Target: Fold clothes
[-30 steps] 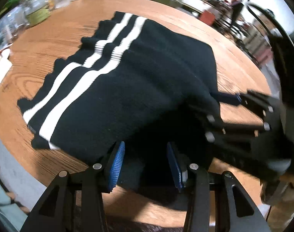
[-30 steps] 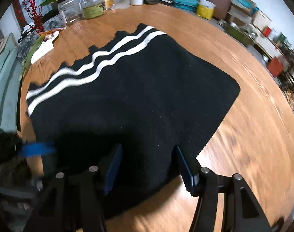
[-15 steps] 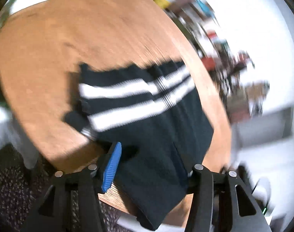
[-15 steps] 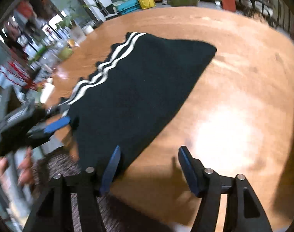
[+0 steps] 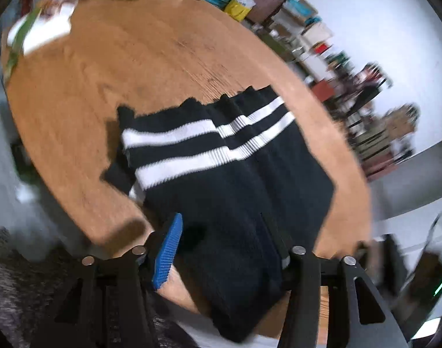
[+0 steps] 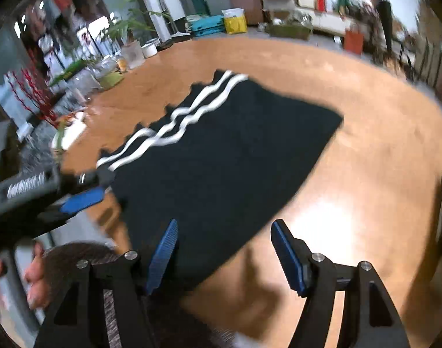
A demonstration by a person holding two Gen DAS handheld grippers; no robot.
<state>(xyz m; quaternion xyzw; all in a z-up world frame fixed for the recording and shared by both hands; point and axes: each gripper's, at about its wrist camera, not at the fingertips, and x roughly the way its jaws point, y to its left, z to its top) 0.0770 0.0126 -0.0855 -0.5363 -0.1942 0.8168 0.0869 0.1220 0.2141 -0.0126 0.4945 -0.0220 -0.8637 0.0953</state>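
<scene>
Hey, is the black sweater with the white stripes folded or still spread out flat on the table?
Folded. The black sweater lies as a compact doubled slab on the table, no sleeves sticking out.

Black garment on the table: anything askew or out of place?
Yes. The black garment hangs over the near edge of the wooden table instead of lying fully on it. Its striped end looks uneven, with a bit of fabric sticking out from underneath at the left corner. No spills or damage visible.
</scene>
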